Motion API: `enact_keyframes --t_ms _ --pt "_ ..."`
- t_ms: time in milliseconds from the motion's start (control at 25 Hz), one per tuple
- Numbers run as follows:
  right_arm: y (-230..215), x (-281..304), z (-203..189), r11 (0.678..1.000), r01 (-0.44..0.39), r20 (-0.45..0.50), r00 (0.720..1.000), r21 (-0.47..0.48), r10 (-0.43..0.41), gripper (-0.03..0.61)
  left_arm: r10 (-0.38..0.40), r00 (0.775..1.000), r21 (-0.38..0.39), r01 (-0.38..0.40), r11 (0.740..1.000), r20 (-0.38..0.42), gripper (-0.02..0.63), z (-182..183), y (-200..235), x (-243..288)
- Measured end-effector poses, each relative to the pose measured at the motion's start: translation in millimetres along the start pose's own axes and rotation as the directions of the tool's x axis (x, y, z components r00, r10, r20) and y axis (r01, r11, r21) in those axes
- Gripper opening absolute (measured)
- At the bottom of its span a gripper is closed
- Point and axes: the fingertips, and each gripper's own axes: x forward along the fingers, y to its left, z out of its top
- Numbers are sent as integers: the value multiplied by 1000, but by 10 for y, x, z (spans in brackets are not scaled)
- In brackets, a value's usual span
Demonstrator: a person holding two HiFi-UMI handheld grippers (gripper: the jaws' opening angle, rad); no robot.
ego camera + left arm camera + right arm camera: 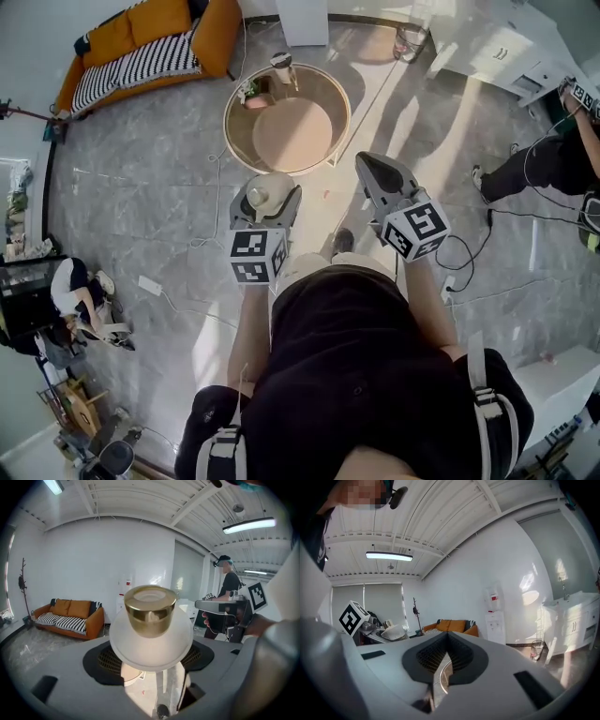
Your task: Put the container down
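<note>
The container [268,195] is a round white jar with a gold cap [150,610]. My left gripper [267,199] is shut on it and holds it in the air, cap up, short of the round table [330,101]. In the left gripper view the jar's white body [151,641] fills the space between the jaws. My right gripper [373,167] hangs beside it at the same height, shut with nothing in it. The right gripper view shows its jaws [446,657] pressed together and the jar [395,632] far off at the left.
The low round table carries a small box with a plant [252,92] and a bottle [282,66]. An orange sofa [150,42] stands at the back left. A person [548,161] stands at the right, another sits at the lower left [77,289]. Cables [464,253] lie on the floor.
</note>
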Motion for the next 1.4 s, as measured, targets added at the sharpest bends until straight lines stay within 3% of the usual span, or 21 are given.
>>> enact_keyframes --t_ms 240,560,1000,1400 --pt "-277 71 -126 998 -38 -35 999 48 40 3 27 999 -23 -28 999 -43 347 -121 -210 212" --pt "-261 144 -359 995 -68 -80 994 79 74 3 39 995 -30 -42 999 -93 347 -281 -191 344" --pt "-701 406 -328 997 21 -102 995 80 -13 3 -3 994 30 6 1000 -106 347 -100 32 940" --pt "-1034 1194 -65 995 90 -121 989 39 -85 3 -43 994 81 51 995 -97 347 15 697 1591"
